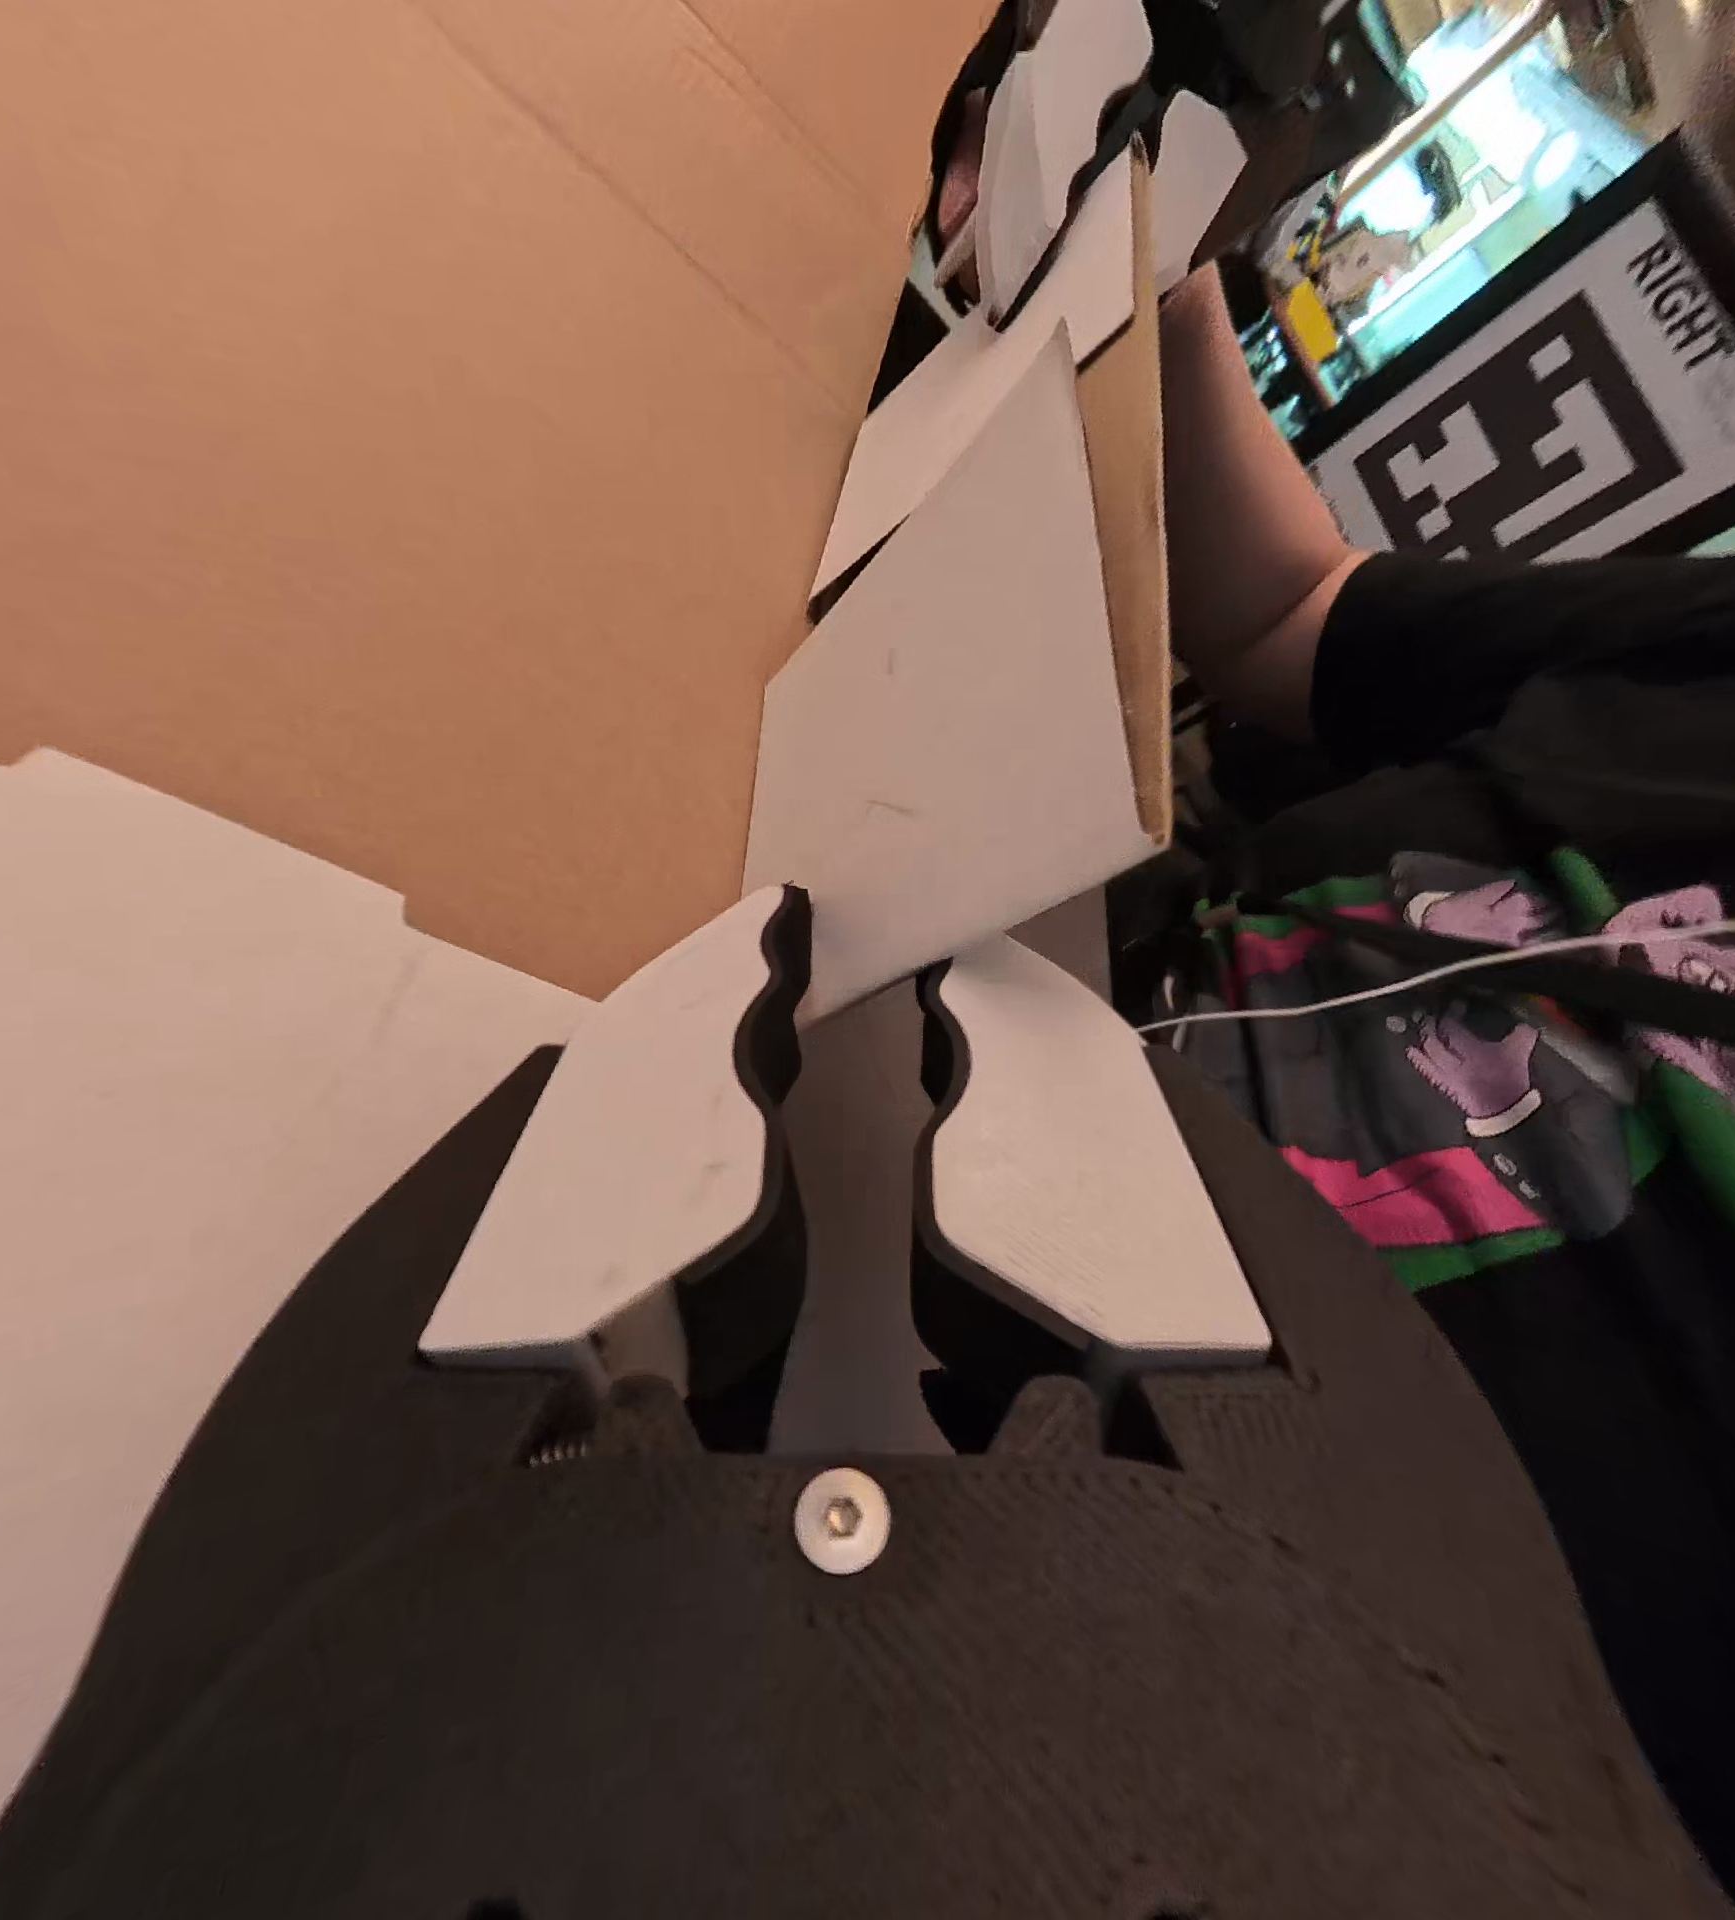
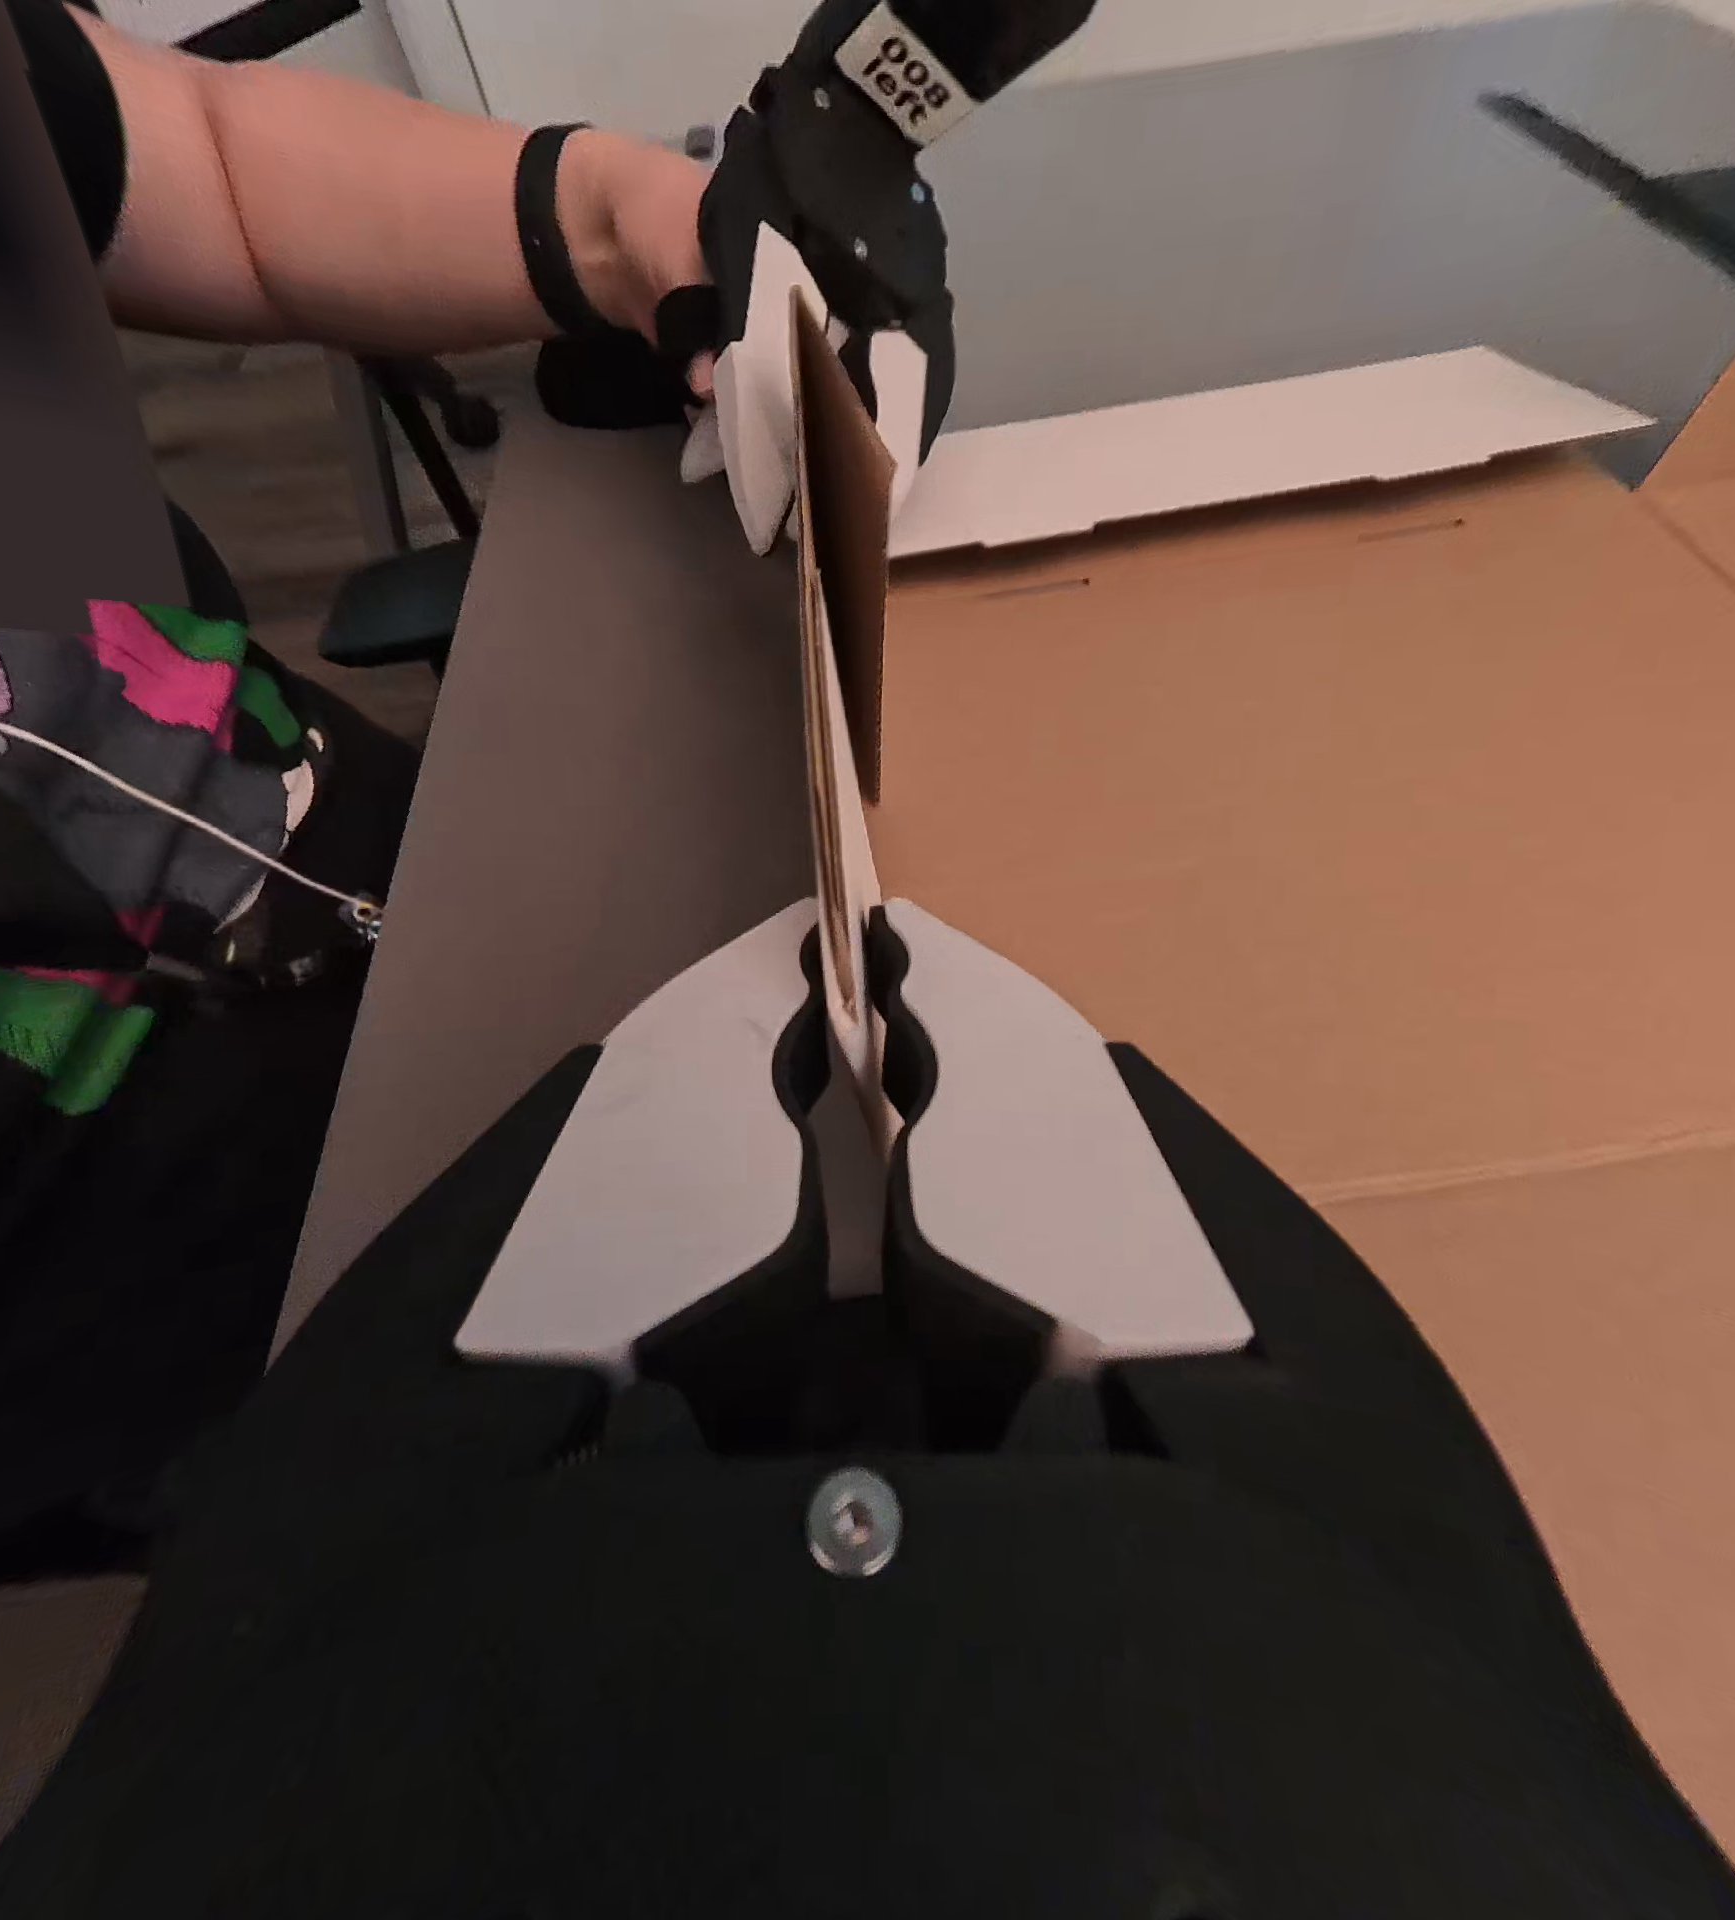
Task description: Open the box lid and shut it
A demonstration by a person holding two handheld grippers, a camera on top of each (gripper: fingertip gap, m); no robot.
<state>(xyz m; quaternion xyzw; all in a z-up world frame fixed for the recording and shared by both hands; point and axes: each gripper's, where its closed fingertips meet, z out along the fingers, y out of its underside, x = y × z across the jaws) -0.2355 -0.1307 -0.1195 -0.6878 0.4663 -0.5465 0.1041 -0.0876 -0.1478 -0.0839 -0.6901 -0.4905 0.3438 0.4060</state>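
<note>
Between the two grippers stands the front flap of the box lid [image 2: 842,582], a thin strip of cardboard, white on one face and brown on the other, held on edge above the open brown box [image 2: 1362,883]. Nearest that flap, the right gripper [image 2: 850,935] is clamped on one end of it, with the cardboard running down between the dark wavy pads. At the flap's far end the left gripper [image 1: 858,935] looks different: in its own view the fingers stand a little apart, and the flap's white corner only rests against the inner edge of one finger [image 1: 655,1122], so it seems loose, not pinched. Beyond the flap lies the wide brown inside of the box, with a white panel [image 2: 1258,447] at its back edge, and on the flap's other side runs the grey table [image 2: 582,727], next to the person's patterned shirt [image 2: 115,727]. The risk, as I judge it, is uneven hold: with only one end gripped, swinging the lid could twist or crease the flap, or let the free corner slip away and the lid drop crooked.
</note>
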